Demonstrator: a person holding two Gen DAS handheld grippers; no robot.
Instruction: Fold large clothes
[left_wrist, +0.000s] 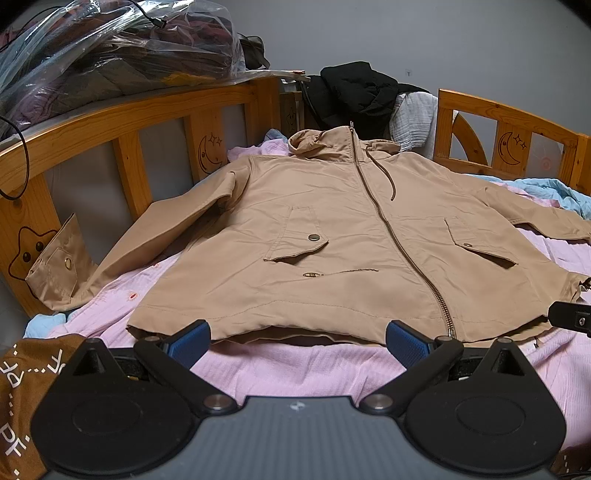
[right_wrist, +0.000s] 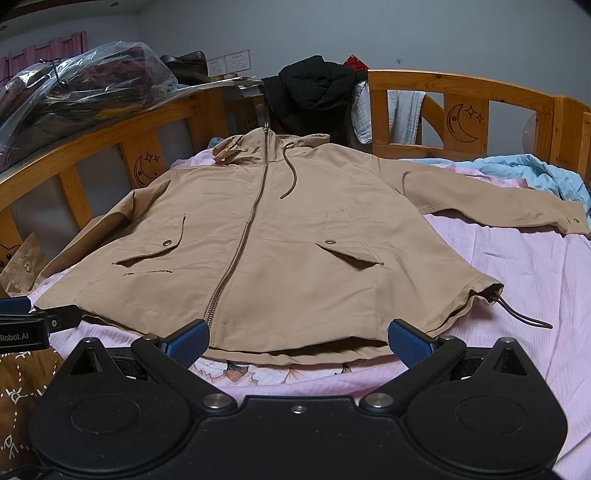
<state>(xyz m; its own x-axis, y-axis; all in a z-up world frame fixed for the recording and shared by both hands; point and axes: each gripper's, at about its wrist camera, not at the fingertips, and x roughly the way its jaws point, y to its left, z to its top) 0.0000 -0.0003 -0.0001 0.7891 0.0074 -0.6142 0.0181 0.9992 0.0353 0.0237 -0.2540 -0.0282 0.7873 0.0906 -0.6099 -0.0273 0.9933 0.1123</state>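
A tan hooded jacket (left_wrist: 332, 236) (right_wrist: 280, 236) lies flat, front up and zipped, on a pink sheet (left_wrist: 295, 365), sleeves spread to both sides. Its left sleeve cuff (left_wrist: 55, 273) leans on the wooden rail; the other cuff (right_wrist: 569, 225) rests on the sheet. My left gripper (left_wrist: 297, 341) is open just before the hem, left of the zipper end. My right gripper (right_wrist: 297, 341) is open at the hem right of the zipper, nothing between its blue pads (right_wrist: 406, 343). Each gripper shows at the edge of the other's view.
A wooden bed rail (left_wrist: 122, 122) with moon and star marks runs along the left and back. A plastic bag of clothes (left_wrist: 110, 51) sits above it. A black garment (right_wrist: 314, 92) hangs over the back rail. A light blue cloth (right_wrist: 535, 173) lies at the right, a brown patterned cloth (left_wrist: 22, 387) near left.
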